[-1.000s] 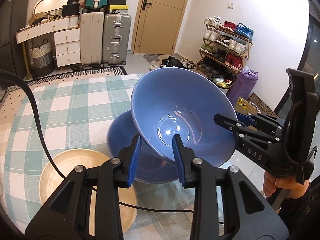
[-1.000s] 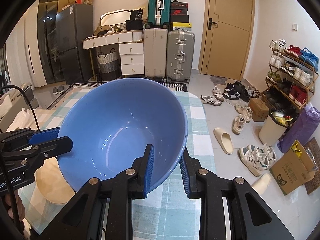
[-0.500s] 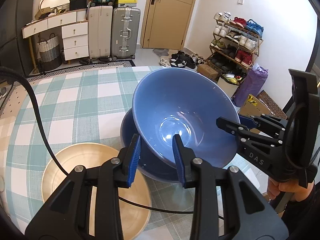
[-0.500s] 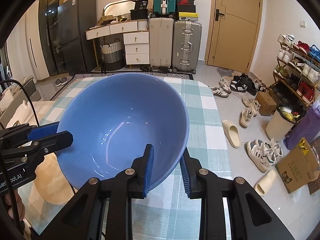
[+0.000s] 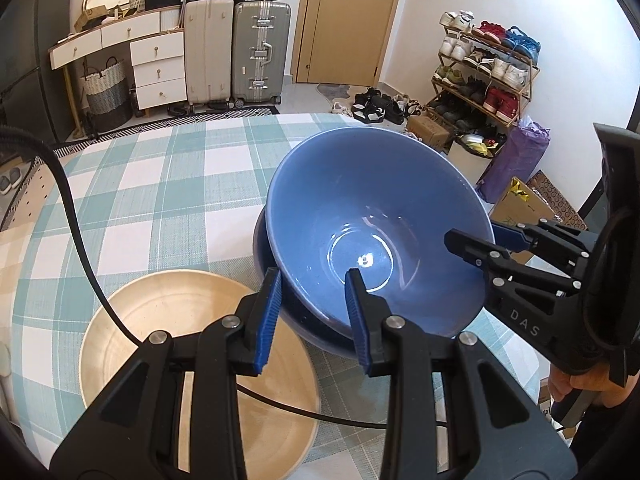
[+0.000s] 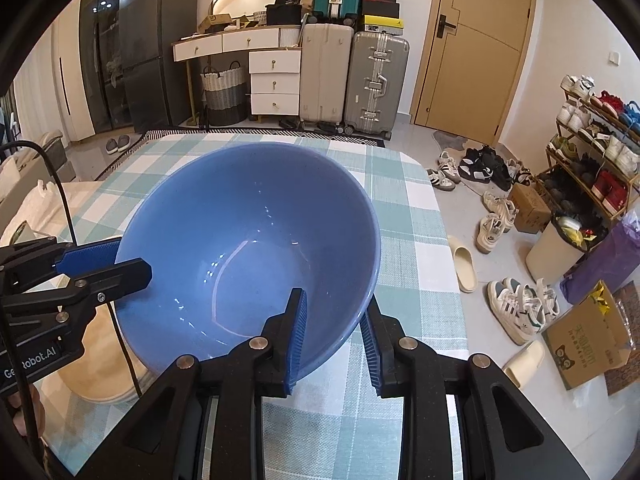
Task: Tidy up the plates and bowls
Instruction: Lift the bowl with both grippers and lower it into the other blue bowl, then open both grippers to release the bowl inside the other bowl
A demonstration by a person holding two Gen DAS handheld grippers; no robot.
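blue bowl [image 5: 372, 216] tilted over darker bowl [image 5: 304, 320] | left gripper [image 5: 312, 312], right gripper [image 6: 332, 340]: jaws clamp its rim

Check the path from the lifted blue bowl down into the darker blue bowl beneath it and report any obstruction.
Nothing visible blocks it. The light blue bowl, gripped at its rim by the left gripper and the right gripper, sits tilted directly over the dark blue bowl. The beige plate and black cable lie off to the side.
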